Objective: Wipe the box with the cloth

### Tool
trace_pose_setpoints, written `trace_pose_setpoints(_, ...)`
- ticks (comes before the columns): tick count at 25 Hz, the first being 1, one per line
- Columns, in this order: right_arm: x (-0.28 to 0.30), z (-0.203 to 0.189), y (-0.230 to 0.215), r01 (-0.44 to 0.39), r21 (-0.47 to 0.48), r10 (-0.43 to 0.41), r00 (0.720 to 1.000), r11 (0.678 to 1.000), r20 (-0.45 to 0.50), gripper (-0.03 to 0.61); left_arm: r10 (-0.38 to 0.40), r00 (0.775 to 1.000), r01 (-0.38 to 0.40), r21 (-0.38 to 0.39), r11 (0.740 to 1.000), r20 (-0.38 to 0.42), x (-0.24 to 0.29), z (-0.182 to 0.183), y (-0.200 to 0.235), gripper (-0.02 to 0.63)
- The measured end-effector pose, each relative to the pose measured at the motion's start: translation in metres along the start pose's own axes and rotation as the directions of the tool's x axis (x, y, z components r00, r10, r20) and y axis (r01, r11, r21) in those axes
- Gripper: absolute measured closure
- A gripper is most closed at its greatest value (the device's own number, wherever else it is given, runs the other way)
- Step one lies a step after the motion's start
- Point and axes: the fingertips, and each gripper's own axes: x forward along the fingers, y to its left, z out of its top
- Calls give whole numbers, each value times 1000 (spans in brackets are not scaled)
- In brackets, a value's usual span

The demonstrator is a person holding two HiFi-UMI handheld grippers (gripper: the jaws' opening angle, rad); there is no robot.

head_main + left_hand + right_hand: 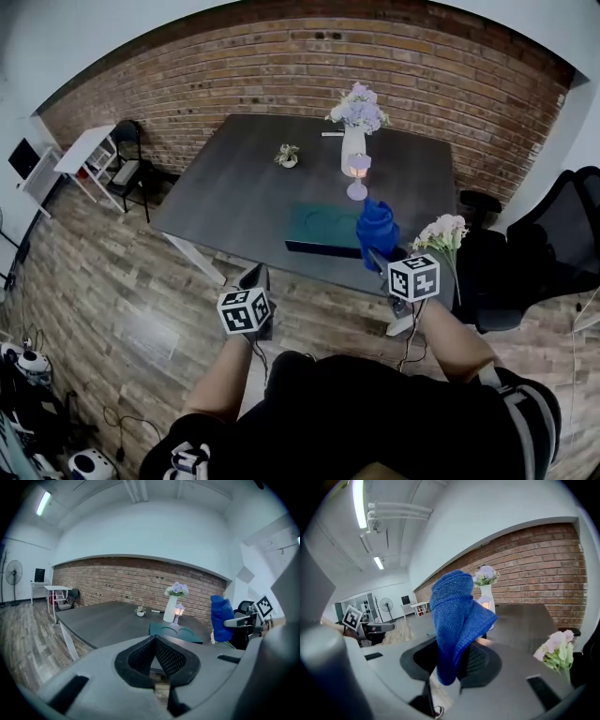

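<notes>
The right gripper (457,662) pinches the cloth (457,604) upright between its jaws, ready for the box (323,228) ahead, while the left gripper (155,639) is clenched on nothing.

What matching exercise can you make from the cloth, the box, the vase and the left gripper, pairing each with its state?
1. cloth
2. box
3. vase
4. left gripper

A. jaws together, empty
B. lying flat on the table
C. held in the right gripper
D. upright, holding flowers

Pairs: 1-C, 2-B, 3-D, 4-A
</notes>
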Motion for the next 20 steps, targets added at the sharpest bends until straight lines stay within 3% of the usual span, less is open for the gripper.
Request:
trace_pose_setpoints(5,44,17,24,-71,-4,71,997,997,-17,466,-3,999,3,-1,1000,-39,35,4,17,604)
trace_pose_setpoints(10,88,28,51,-146,-56,142,987,988,-73,466,-17,999,16,-32,999,-30,65,19,35,604)
trace_pose_setpoints(14,117,36,72,-188,-59,181,977,980,-110,466,-25,998,22,-52,998,-50,81,24,56,604)
trace_pose_setpoints(20,157,53,100,-223,-139,204,969,965,-137,466,-37,999,35,-59,998,-33,103,49,91,605)
